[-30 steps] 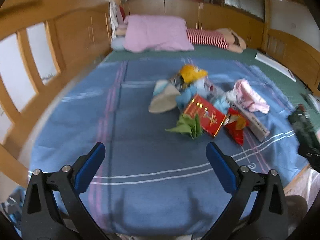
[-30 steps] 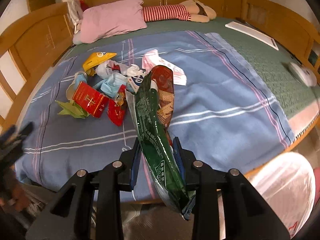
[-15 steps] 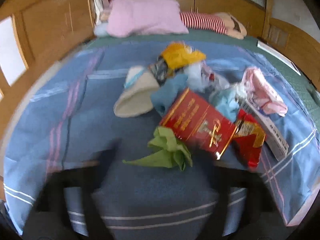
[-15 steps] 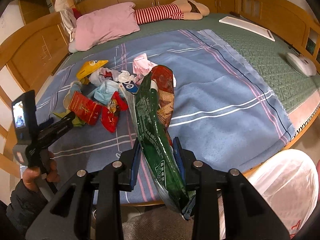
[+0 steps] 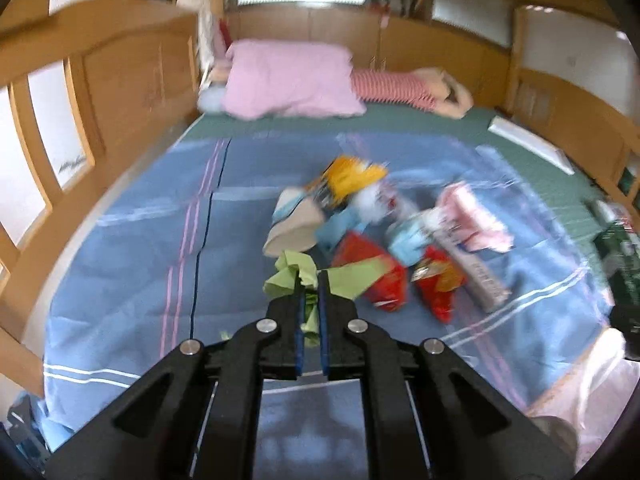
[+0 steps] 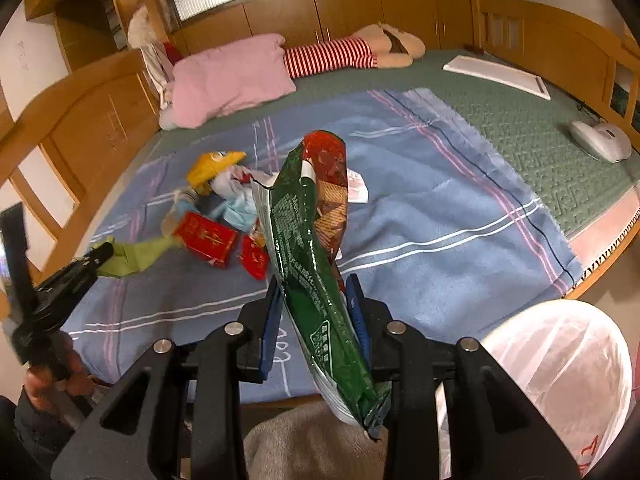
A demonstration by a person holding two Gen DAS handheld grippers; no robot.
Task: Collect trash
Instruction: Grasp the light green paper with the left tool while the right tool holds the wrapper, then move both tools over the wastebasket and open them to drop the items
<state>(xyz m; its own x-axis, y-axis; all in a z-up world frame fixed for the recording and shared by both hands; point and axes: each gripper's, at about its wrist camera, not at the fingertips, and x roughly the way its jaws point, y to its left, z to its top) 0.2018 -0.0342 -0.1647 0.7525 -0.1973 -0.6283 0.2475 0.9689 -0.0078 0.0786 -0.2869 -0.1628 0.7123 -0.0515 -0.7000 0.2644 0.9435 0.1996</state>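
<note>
My left gripper [image 5: 310, 285] has its jaws closing to a narrow slit on a crumpled green paper [image 5: 289, 273], pads pressing it, and it hangs lifted just above the blue blanket [image 5: 132, 272]. The right wrist view shows the same left gripper [image 6: 105, 251] with the green paper [image 6: 140, 254] trailing from it. My right gripper [image 6: 314, 298] is shut on a long green snack bag [image 6: 306, 216] that stands up between its fingers. The trash pile [image 5: 384, 236] on the blanket holds a red packet [image 6: 206, 236], a yellow wrapper [image 6: 214, 162] and several other scraps.
A white-lined bin [image 6: 560, 364] stands on the floor at the bed's near right corner. A pink pillow [image 6: 228, 80] and a striped plush toy [image 6: 332, 56] lie at the headboard. Wooden bed rails [image 5: 72, 120] run along both sides. A white device [image 6: 600, 140] rests on the green mat.
My left gripper, wide open a second ago, reached into the pile, closed on the green paper and pulled it up and back. My right gripper kept the snack bag and rose slightly.
</note>
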